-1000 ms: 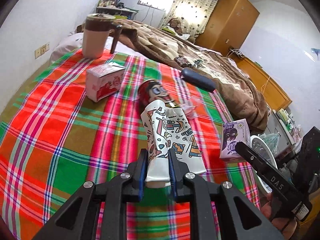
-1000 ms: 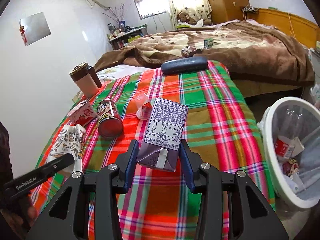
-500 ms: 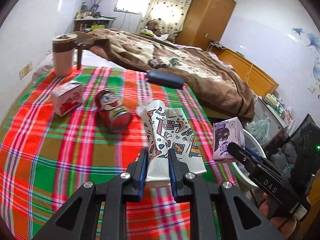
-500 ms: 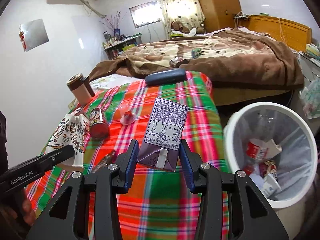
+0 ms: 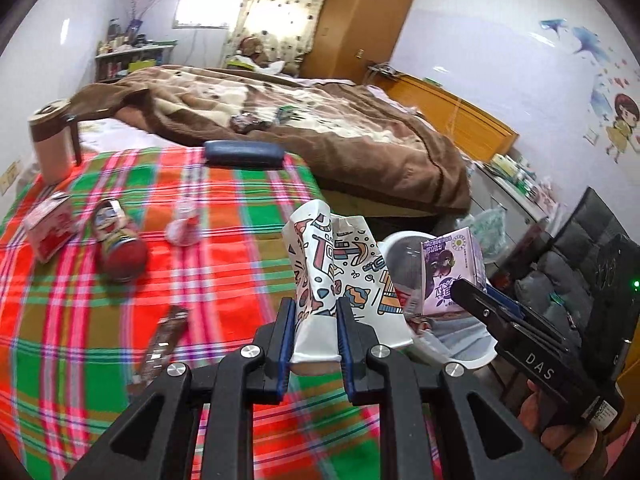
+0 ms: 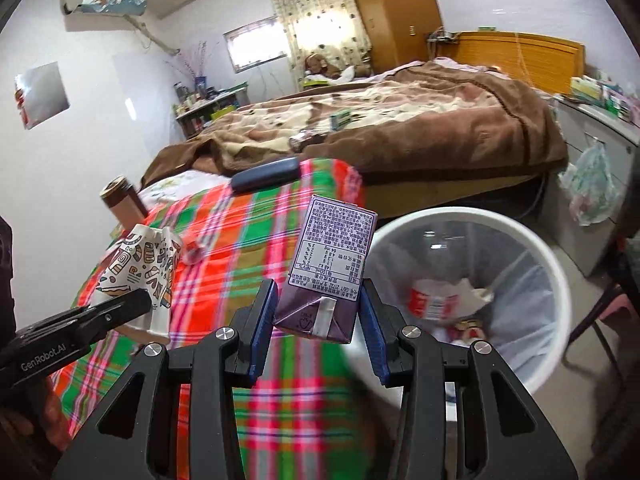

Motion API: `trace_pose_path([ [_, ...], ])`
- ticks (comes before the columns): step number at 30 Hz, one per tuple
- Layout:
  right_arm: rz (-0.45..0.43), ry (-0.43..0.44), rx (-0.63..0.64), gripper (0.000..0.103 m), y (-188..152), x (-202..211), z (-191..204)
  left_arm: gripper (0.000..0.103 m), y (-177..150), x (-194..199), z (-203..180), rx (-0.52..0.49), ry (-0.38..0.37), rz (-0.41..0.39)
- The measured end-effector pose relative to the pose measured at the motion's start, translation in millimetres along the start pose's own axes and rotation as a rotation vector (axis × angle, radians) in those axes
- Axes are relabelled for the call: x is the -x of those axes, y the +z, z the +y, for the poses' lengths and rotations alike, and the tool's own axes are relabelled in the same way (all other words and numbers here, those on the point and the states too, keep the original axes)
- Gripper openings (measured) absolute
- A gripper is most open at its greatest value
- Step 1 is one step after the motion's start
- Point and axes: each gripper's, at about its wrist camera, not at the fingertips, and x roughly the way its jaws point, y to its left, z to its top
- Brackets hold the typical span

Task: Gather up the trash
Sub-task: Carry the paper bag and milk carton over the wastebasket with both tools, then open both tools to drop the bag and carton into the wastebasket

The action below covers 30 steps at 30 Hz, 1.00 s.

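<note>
your left gripper (image 5: 313, 336) is clenching the crumpled paper cup (image 5: 340, 276) above the plaid table (image 5: 80, 320), where a red can (image 5: 120, 250) and red carton (image 5: 50, 230) are lying. your right gripper (image 6: 318, 326) is gripping the purple carton (image 6: 330, 268) beside the white bin (image 6: 516, 240).

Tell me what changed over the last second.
Both grippers carried their loads off the plaid table toward the white trash bin: left gripper with the crushed paper cup, right gripper with the purple carton. Both grips unchanged; nothing dropped.
</note>
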Motion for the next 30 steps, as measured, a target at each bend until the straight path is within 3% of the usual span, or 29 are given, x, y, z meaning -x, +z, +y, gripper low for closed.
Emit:
trace_pose_path([
  [15,0.015,-0.129,-0.058,0.042,1.6,3.9,-59.8,0.02,0.1,-58.3,-87.9,-0.132,-0.083,0.083],
  [30,0.093,-0.206,-0.056,0.043,-1.6,-6.4,-93.6,0.02,-4.6,-89.9,-124.3,-0.2,-0.053,0.107],
])
